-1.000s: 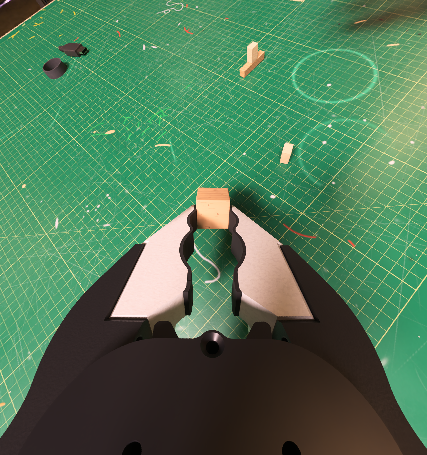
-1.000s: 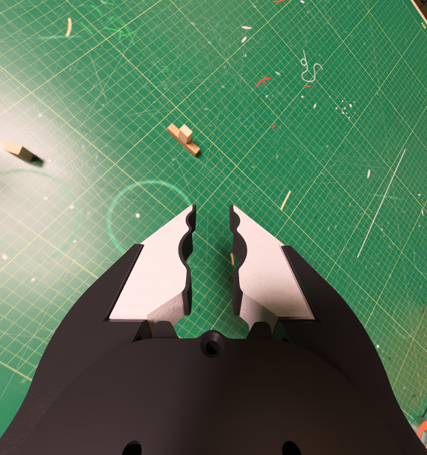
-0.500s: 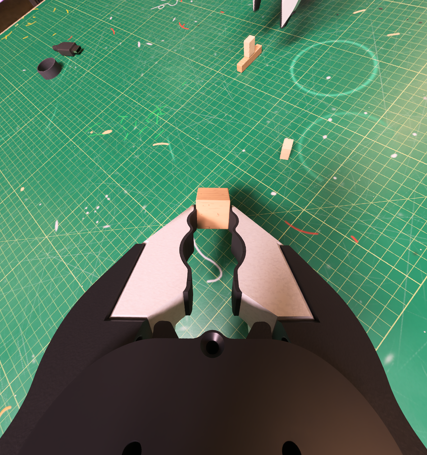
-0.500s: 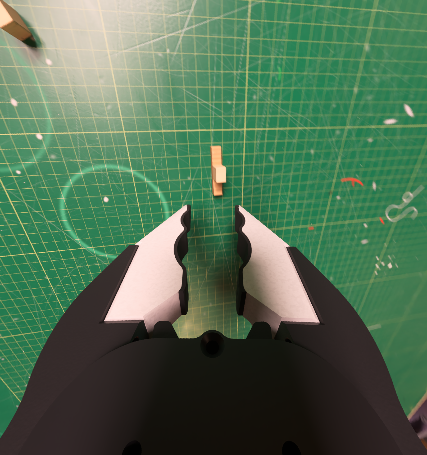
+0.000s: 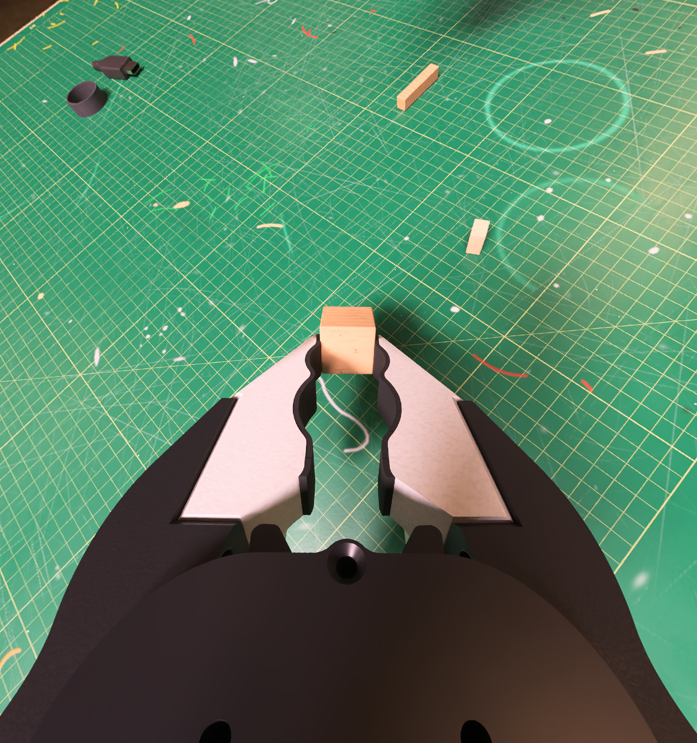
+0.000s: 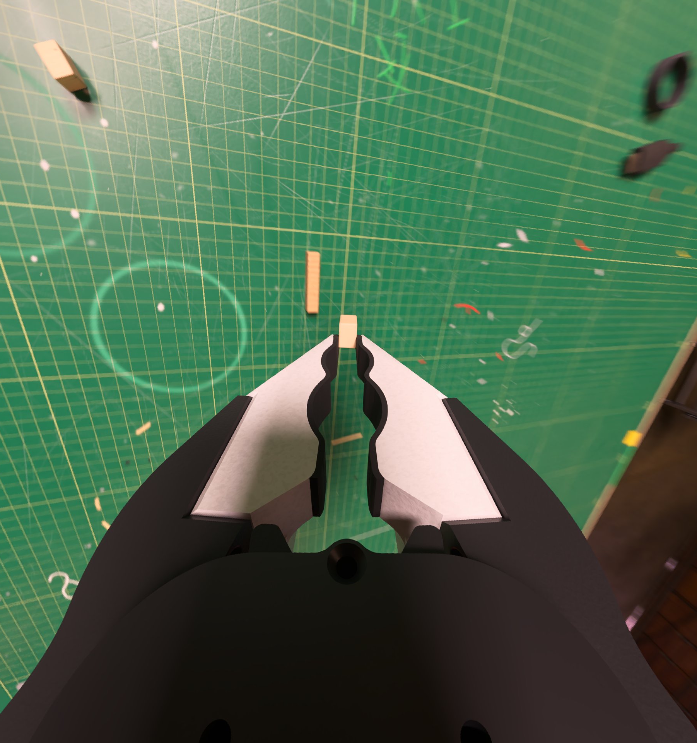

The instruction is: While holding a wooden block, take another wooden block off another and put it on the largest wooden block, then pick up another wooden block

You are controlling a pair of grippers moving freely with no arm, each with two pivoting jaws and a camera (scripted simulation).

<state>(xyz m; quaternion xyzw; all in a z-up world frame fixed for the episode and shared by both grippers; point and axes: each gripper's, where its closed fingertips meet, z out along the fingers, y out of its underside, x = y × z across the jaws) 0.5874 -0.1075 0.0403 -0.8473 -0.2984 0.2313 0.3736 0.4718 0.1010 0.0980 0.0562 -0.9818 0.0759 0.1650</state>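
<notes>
The green cutting mat [image 5: 178,281] spreads wide under both tools. The long wooden bar [image 6: 312,281] lies flat on it, bare on top, its long axis running straight away from the right gripper [image 6: 347,341], just ahead and a touch left of the tips. That gripper is clamped on the small wooden block [image 6: 347,330], held clear of the bar. The left gripper [image 5: 347,349] pinches the wooden cube [image 5: 347,345]. A short loose block [image 5: 477,236] rests ahead and to the right of the left gripper, the nearer tool by my reckoning. Which block is largest, I'd guess the bar.
</notes>
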